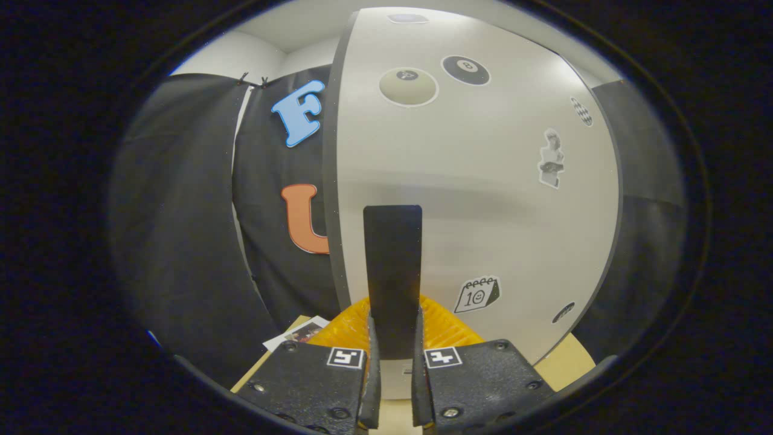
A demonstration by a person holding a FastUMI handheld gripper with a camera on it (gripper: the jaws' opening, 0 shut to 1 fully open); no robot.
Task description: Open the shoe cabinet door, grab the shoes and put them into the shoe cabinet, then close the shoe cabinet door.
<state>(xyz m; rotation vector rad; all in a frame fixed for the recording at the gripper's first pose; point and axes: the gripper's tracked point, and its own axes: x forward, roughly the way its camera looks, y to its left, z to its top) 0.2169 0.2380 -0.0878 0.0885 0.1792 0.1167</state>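
- Fingers of gripper narrow, pinched on the dark handle, one finger on each side; handle stands upright between them and runs up toward 12 o'clock.
- Shoe cabinet door is a pale panel just beyond the fingers; handle sits on its face; stickers at 1, 2 and 4 o'clock of the handle.
- Door's dark edge at 10 o'clock of the handle; can't tell whether the door is fully shut or slightly ajar.
- Shoes: can't make any out; yellow ribbed thing low behind the fingers, identity unclear.
- Paper card on wooden surface, 8 o'clock of fingers.
- Step, my read: a door move, opening or closing, can't say which.
- Next calls for firm hold, moving along the hinge arc, no twisting, or grip may slip.
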